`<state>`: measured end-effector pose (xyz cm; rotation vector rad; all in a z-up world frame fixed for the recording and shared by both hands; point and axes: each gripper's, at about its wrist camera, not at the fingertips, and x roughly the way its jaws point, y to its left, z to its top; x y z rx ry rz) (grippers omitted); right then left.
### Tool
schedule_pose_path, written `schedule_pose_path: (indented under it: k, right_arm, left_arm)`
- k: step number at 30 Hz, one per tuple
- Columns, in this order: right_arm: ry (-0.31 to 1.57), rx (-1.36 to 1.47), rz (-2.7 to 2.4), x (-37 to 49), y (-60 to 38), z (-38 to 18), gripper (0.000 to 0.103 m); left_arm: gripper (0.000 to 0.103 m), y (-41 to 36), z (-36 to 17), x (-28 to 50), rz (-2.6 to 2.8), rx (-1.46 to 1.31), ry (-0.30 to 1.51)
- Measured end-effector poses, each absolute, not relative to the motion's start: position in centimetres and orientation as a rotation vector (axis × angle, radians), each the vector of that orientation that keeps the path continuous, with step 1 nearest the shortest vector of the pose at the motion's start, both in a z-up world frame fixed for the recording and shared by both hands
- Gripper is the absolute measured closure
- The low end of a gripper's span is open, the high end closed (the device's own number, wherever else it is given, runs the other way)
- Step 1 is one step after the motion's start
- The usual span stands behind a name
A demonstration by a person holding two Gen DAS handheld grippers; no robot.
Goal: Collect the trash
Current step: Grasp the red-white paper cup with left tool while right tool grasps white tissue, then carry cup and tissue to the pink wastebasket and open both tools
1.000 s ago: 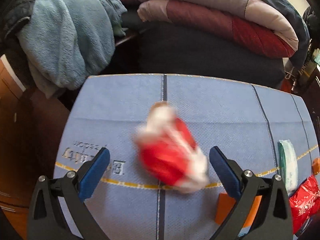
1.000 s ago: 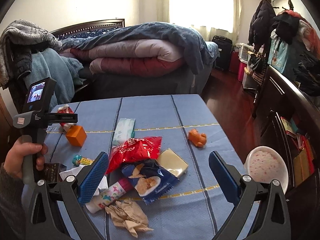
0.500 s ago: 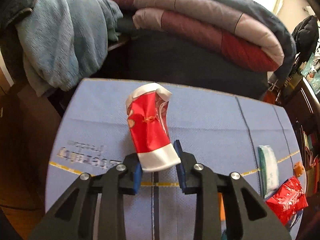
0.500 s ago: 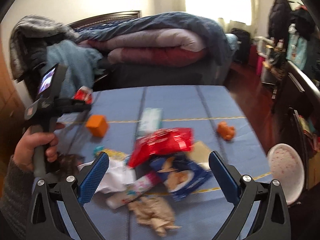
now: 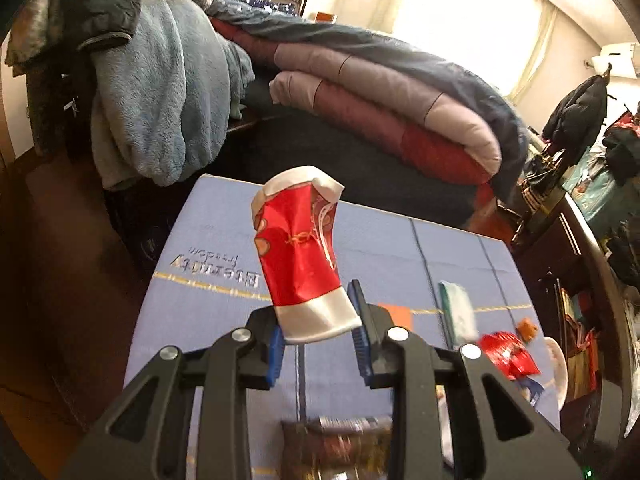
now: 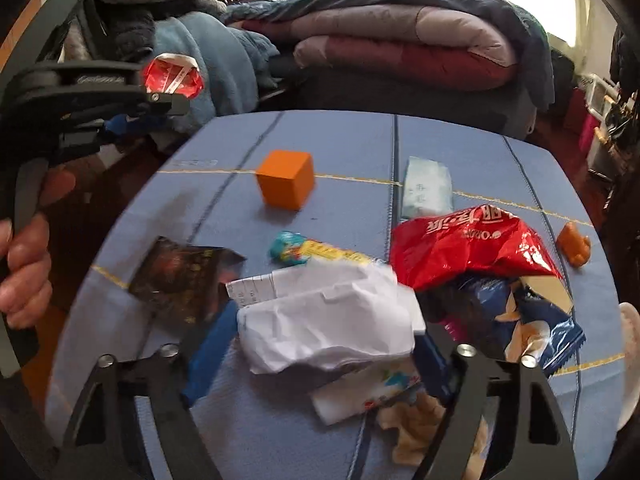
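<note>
Left wrist view: your left gripper (image 5: 318,334), wide open around the red wrapper (image 5: 301,254) a second ago, now pinches its white end and carries it above the worktop (image 5: 208,248), so 1 piece is collected.

Right wrist view: your right gripper (image 6: 316,354) has just been closing around the crumpled white paper (image 6: 328,320) (contact unclear). The pale bowl (image 6: 630,360) at the worktop's right edge is the only container; its contents are not visible.
</note>
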<state>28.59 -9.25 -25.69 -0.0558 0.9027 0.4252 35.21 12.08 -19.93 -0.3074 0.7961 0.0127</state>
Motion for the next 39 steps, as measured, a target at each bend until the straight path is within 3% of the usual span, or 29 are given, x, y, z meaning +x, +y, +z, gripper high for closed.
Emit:
schedule_pose_path:
  k: [2, 15, 39]
  right_arm:
    - [0.893, -0.061, 0.426, 28.0, -9.8, -25.1, 0.051]
    - [0.795, 0.098, 0.419, 23.5, -18.6, -20.2, 0.051]
    - [0.73, 0.344, 0.029, 20.3, -41.1, -21.7, 0.05]
  left_arm:
    - [0.073, 11.6, -19.3, 33.8, 0.007, -0.314, 0.781]
    - [0.073, 4.4, -16.3, 28.7, -0.11, -0.325, 0.723]
    - [0.072, -25.3, -17.7, 30.8, -0.591, -0.07, 0.78]
